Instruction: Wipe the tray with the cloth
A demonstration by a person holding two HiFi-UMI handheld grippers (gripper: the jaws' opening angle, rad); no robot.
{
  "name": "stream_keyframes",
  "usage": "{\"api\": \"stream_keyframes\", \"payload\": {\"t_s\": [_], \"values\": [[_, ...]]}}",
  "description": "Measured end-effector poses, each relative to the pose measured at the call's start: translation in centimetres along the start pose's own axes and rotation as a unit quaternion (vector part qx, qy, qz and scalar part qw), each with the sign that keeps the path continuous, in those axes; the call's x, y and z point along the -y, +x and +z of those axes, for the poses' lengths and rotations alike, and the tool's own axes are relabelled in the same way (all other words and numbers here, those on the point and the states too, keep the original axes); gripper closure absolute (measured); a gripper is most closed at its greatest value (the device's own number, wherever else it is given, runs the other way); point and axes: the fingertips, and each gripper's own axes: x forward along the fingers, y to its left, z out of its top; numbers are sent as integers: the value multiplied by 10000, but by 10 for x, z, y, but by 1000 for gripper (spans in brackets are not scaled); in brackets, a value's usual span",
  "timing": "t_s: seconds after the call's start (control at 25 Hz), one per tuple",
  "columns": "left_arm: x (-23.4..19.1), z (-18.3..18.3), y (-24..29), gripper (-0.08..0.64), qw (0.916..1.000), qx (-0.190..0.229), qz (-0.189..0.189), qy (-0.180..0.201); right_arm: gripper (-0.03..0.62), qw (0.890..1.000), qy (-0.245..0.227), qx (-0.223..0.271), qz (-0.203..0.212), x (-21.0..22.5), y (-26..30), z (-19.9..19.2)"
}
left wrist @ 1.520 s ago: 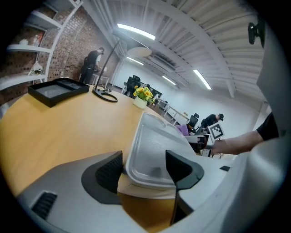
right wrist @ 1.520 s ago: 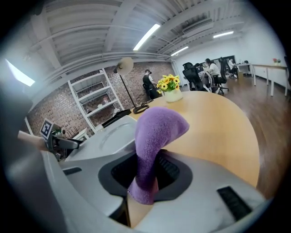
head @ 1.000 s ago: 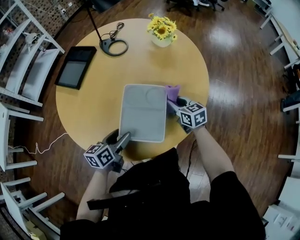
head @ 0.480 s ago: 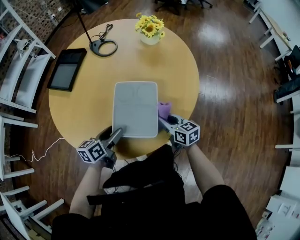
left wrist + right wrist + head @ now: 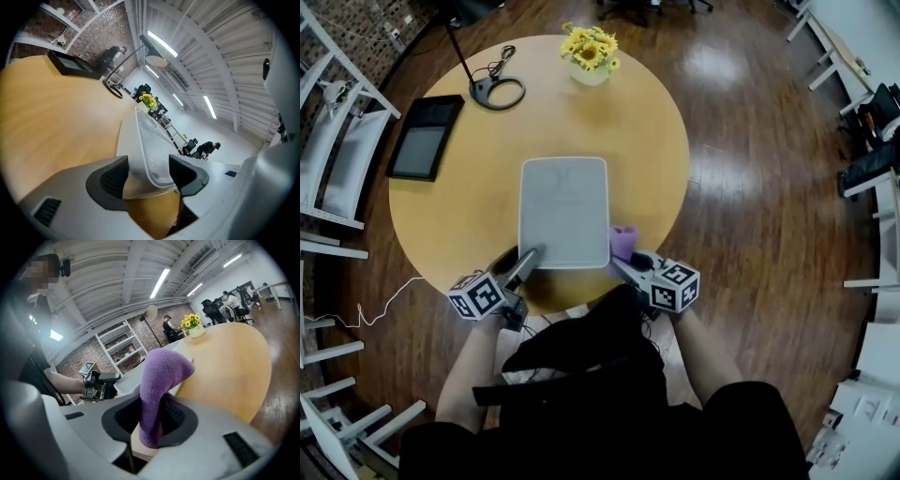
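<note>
Steadying matters most in this step. The tray (image 5: pixel 563 211) lies flat in the middle of the round table (image 5: pixel 647 141), its long side running near to far. The left gripper (image 5: pixel 528 259) sits at the near-left corner. Its fingers have just been closing, the rim of that corner stands between them, and the pads appear to press on it from both sides. The right gripper (image 5: pixel 622 261) is just right of the tray's near-right corner, its fingers closed on the purple cloth (image 5: pixel 624 240), which sticks up and forward past the tips.

By the look of it, the cloth makes no wiping contact at this moment: it is beside the tray, not on it. To do the stroke well, the right hand should tilt so that the loose end of the cloth, not the hard fingers, meets the tray floor. It can then sweep in overlapping passes from 1 long edge to the other. The left hold should keep the corner pinned, since the tray probably slides easily on the smooth table.
</note>
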Motion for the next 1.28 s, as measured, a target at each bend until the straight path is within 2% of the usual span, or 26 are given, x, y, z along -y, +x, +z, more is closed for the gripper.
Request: {"api": "stream_keyframes", "payload": {"t_s": [0.32, 0.44, 0.56, 0.72, 0.8, 0.92, 1.0, 1.08, 1.2, 1.28], "values": [[-1, 1, 0, 288, 9997, 136, 125, -144, 503, 9999, 138, 2, 96, -18, -13, -15], [-2, 0, -4, 288, 9986, 329, 108, -394, 503, 9998, 192, 105, -26, -16, -9, -11], [-2, 8, -10, 287, 9928, 852, 186, -818, 503, 9990, 365, 240, -116, -13, -6, -4], [-1, 13, -14, 290, 9812, 1373, 691, -1170, 503, 9982, 487, 332, -148, -10, -9, -1], [2, 10, -8, 290, 9762, 1512, 675, -1403, 505, 9955, 687, 555, -341, 5, -15, 7], [18, -4, 9, 290, 9759, 1500, 664, -1442, 506, 9866, 1164, 924, -671, 39, -27, 20], [25, -9, 15, 288, 9729, 1581, 815, -1479, 506, 9880, 1093, 832, -704, 53, -30, 29], [29, -9, 23, 289, 9689, 1663, 878, -1607, 506, 9920, 812, 663, -700, 66, -30, 42], [40, -14, 38, 287, 9690, 1588, 934, -1645, 506, 9913, 793, 779, -703, 93, -28, 73], [49, -21, 49, 287, 9687, 1564, 1028, -1629, 511, 9943, 522, 685, -625, 105, -21, 97]]}}
